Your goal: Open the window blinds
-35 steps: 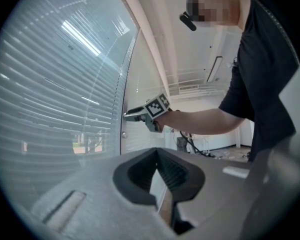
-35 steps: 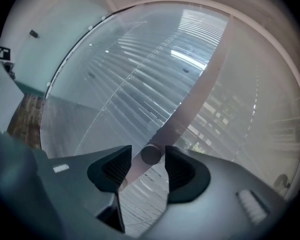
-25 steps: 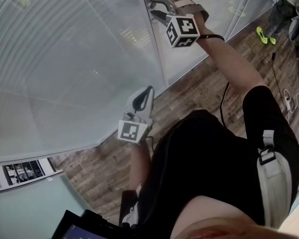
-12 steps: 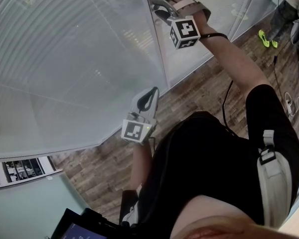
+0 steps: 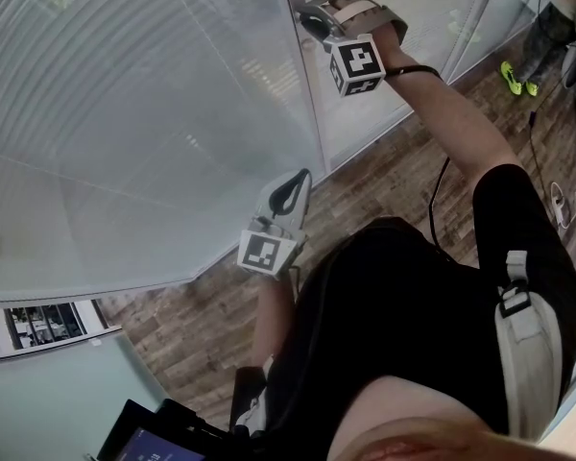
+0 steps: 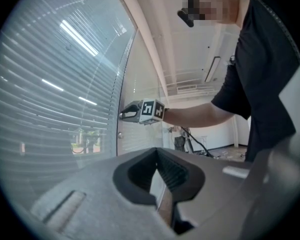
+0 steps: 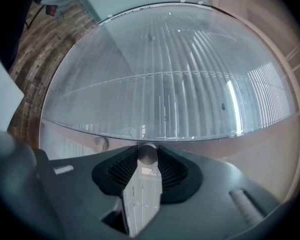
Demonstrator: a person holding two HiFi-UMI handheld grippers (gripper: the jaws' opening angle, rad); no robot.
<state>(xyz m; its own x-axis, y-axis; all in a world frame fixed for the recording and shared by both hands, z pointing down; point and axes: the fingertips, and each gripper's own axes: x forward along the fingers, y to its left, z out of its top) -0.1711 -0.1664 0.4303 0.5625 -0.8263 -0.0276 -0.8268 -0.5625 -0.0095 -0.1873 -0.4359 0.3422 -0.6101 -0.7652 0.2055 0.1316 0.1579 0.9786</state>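
The blinds (image 5: pixel 125 113) are pale horizontal slats behind glass, and they fill the left of the head view. My right gripper (image 5: pixel 307 17) is raised against the vertical window frame (image 5: pixel 302 84). In the right gripper view a small round knob (image 7: pixel 148 154) sits between its fingertips. The jaws have just been closing and now press on the knob from both sides. The left gripper view shows the right gripper (image 6: pixel 124 115) at the frame too. My left gripper (image 5: pixel 293 185) hangs lower beside the glass, shut with nothing in it.
A second small knob (image 7: pixel 100 144) sits on the frame just left of the held one. Wood floor (image 5: pixel 384 181) runs along the window. Cables (image 5: pixel 557 195) and green shoes (image 5: pixel 512 73) lie at the right. A dark device (image 5: pixel 144 435) is at the bottom left.
My right gripper has rolled a little at the window frame, turning its marker cube. My left gripper has hardly moved.
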